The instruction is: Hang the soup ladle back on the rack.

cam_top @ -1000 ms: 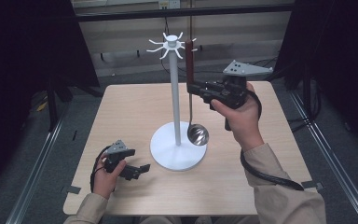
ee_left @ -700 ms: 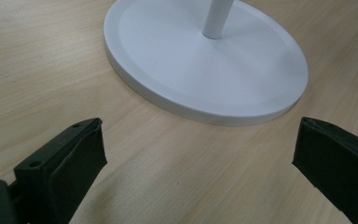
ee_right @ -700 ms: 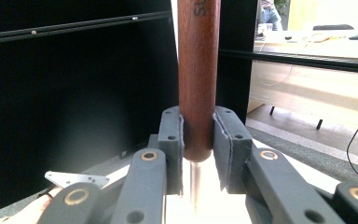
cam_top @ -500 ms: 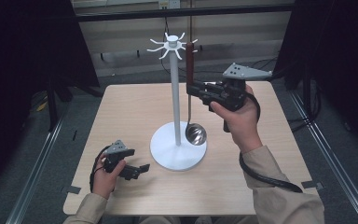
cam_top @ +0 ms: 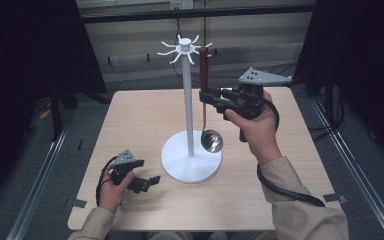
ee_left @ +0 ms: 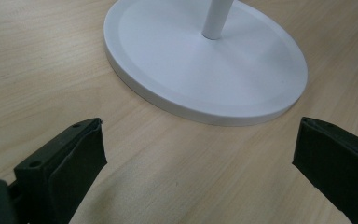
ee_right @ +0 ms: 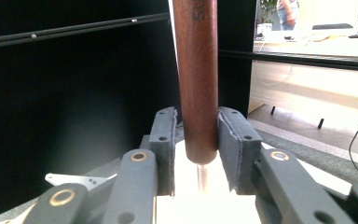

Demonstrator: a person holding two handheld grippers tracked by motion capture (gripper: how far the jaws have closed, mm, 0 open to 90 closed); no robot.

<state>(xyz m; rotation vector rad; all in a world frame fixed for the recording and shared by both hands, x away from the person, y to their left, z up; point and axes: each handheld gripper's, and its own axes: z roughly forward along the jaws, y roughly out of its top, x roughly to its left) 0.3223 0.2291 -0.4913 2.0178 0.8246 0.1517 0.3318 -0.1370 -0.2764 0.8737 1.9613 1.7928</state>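
Observation:
A white stand (cam_top: 187, 105) with a round base (cam_top: 191, 159) and a crown of hooks (cam_top: 185, 48) rises from the middle of the wooden table (cam_top: 140, 115). A ladle with a brown wooden handle (cam_top: 203, 65) and a steel bowl (cam_top: 212, 141) hangs upright just right of the pole, its top close to a hook. My right gripper (cam_top: 203, 96) is shut on the lower end of the handle (ee_right: 196, 79), held between both pads (ee_right: 233, 140). My left gripper (cam_top: 147, 182) rests open on the table, pointing at the base (ee_left: 205, 65), with nothing between its jaws.
Dark curtains hang on both sides of the table. Metal rails run along the floor left and right. The right gripper's cable (cam_top: 285, 187) loops over the table's near right part. Bare tabletop lies left of the stand.
The right gripper has carried the ladle slightly left, closer to the pole and hooks. The left gripper has stayed where it was.

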